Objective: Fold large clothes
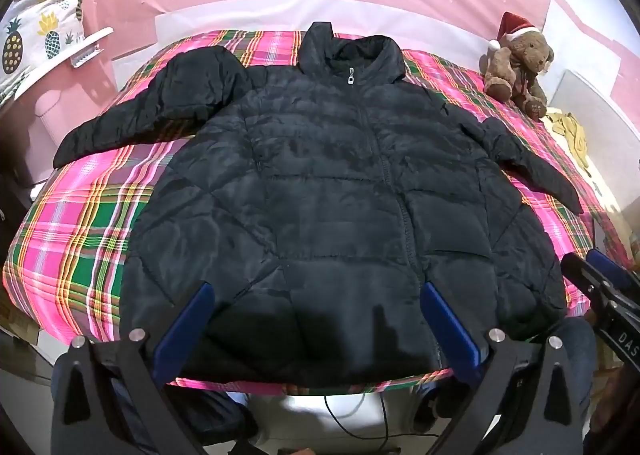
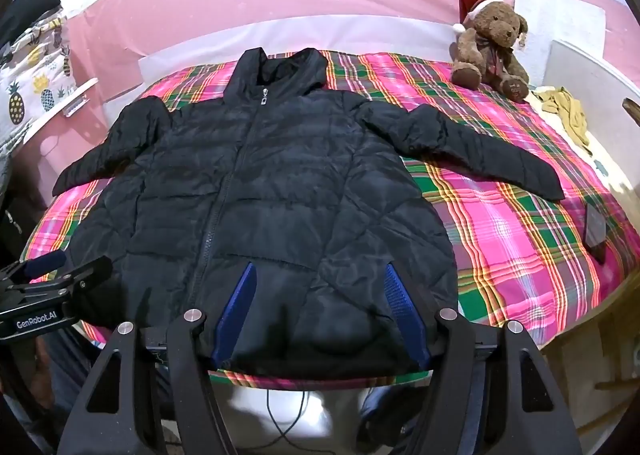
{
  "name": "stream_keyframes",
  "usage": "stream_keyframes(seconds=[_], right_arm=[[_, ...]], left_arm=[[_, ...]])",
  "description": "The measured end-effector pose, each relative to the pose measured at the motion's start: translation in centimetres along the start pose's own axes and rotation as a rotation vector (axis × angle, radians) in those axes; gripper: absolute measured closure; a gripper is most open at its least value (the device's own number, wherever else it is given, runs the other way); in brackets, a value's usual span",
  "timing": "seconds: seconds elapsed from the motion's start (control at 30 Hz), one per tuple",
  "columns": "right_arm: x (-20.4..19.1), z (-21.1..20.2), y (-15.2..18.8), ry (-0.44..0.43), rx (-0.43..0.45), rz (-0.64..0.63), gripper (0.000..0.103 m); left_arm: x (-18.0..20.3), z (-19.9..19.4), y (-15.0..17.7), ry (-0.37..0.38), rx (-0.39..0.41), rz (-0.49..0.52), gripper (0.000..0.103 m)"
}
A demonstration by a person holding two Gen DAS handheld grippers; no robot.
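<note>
A black quilted puffer jacket (image 1: pixel 328 183) lies flat and zipped, front up, on a plaid bedspread (image 1: pixel 80 223), collar at the far end and both sleeves spread out. It also shows in the right wrist view (image 2: pixel 260 195). My left gripper (image 1: pixel 316 295) is open and empty, hovering over the jacket's hem near the front edge of the bed. My right gripper (image 2: pixel 320 275) is open and empty, over the hem a little to the right. Each gripper shows at the edge of the other's view.
A teddy bear (image 2: pixel 490 51) in a Santa hat sits at the far right corner of the bed. A yellow cloth (image 2: pixel 564 115) lies beside it. A dark phone (image 2: pixel 596 231) rests on the bedspread (image 2: pixel 520 239) at the right. A pink wall is behind. Cables lie on the floor below.
</note>
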State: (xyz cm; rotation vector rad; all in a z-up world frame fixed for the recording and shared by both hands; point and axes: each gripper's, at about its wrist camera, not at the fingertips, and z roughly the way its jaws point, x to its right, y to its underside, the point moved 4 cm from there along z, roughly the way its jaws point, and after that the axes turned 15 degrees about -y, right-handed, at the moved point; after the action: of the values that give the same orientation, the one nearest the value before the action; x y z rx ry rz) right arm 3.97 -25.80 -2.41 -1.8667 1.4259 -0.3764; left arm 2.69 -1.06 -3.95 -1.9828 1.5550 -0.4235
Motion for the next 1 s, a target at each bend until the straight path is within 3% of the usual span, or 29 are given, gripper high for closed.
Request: stream_keyframes(seconds=[1.0], right_arm=[[-0.02, 0.82, 0.07, -0.013, -0.019, 0.007, 0.037]], left_arm=[[-0.50, 0.48, -0.09, 0.007, -0.021, 0.000, 0.000]])
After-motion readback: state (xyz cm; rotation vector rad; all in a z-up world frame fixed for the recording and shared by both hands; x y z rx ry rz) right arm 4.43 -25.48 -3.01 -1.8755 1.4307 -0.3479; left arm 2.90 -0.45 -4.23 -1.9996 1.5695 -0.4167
